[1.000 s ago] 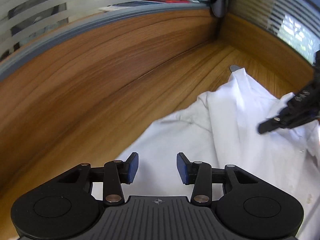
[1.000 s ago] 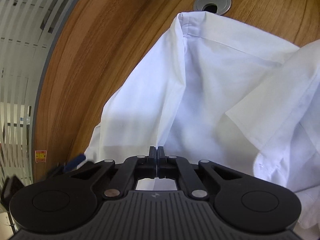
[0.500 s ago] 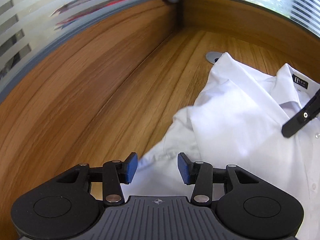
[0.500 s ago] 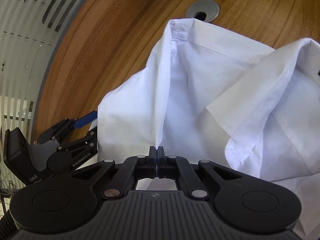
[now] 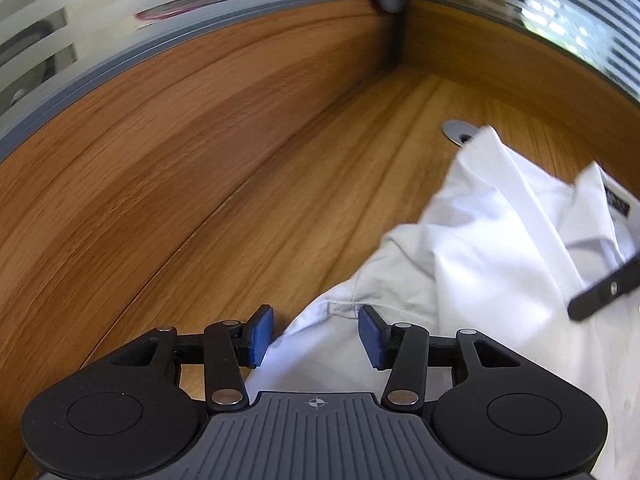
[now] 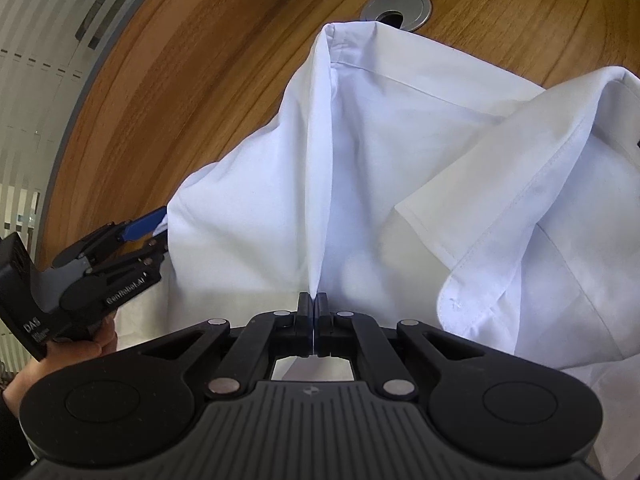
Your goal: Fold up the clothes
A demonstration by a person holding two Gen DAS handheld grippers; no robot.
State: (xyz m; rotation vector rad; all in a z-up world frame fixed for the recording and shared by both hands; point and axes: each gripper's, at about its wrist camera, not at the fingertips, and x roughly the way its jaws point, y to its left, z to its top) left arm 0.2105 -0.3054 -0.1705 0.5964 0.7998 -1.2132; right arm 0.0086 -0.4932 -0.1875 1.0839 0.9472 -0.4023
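A white shirt (image 5: 480, 280) lies crumpled on the wooden desk, its collar with a dark label (image 5: 618, 206) at the right. My left gripper (image 5: 315, 328) is low at the shirt's left edge; its jaws are opening, and a seamed hem lies between the blue pads without being pressed. In the right wrist view, my right gripper (image 6: 312, 304) is shut on a raised fold of the shirt (image 6: 400, 140), which runs up from the pads as a taut ridge. The left gripper (image 6: 158, 232) shows there at the cloth's left border. One right finger (image 5: 600, 292) crosses the left view.
A round metal cable grommet (image 6: 398, 4) sits in the desk just beyond the shirt's far corner. Wooden side panels topped with frosted striped glass (image 5: 120, 20) enclose the desk corner. Bare wood (image 5: 240, 200) lies left of the shirt. A hand (image 6: 80, 348) holds the left gripper.
The left gripper has moved in to the shirt's left edge and its jaws stand slightly wider. It has come into the right wrist view. The right gripper stays shut on the fold.
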